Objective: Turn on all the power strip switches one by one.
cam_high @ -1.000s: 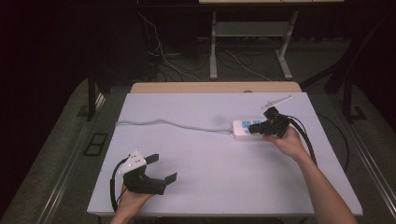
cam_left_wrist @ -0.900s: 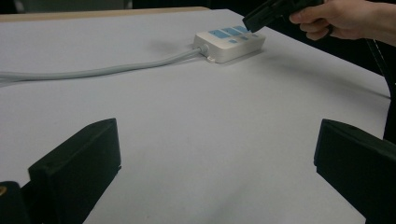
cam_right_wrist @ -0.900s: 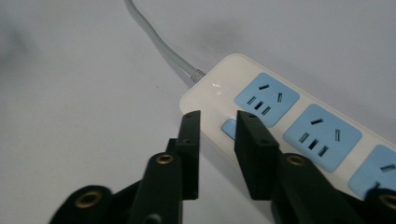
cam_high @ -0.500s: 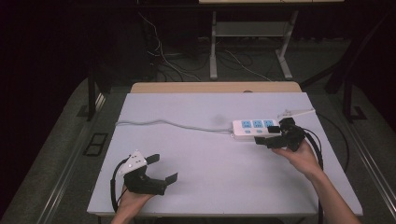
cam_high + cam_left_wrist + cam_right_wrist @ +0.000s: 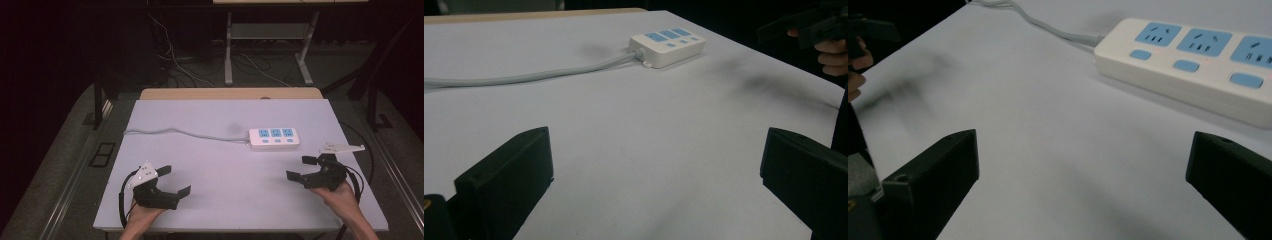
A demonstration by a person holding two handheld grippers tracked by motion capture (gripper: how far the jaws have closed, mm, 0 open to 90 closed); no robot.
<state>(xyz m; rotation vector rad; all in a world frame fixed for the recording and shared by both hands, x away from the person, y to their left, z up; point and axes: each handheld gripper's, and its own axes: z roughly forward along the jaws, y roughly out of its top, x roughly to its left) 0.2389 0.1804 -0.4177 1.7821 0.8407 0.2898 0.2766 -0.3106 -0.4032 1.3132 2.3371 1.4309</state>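
Note:
A white power strip [image 5: 274, 138] with three blue sockets lies flat at the right-centre of the table, and its grey cable [image 5: 185, 133] runs off to the left. My right gripper [image 5: 300, 168] hovers near the table's right front, apart from the strip. Its jaws have just been opening and now stand open with nothing between them. In the right gripper view the power strip [image 5: 1198, 65] lies just ahead of the right gripper [image 5: 1083, 155]. My left gripper [image 5: 175, 181] rests open at the left front. The left gripper view shows the power strip [image 5: 668, 46] far off.
The white tabletop [image 5: 225, 210] has a wooden strip [image 5: 230, 93] along its far edge. Behind it, loose cables [image 5: 250, 65] and metal desk legs stand on the dark floor. The table's right edge runs close beside my right hand [image 5: 345, 200].
My right gripper has drawn back from the power strip toward the near right of the table and has opened its jaws. The left gripper has stayed put.

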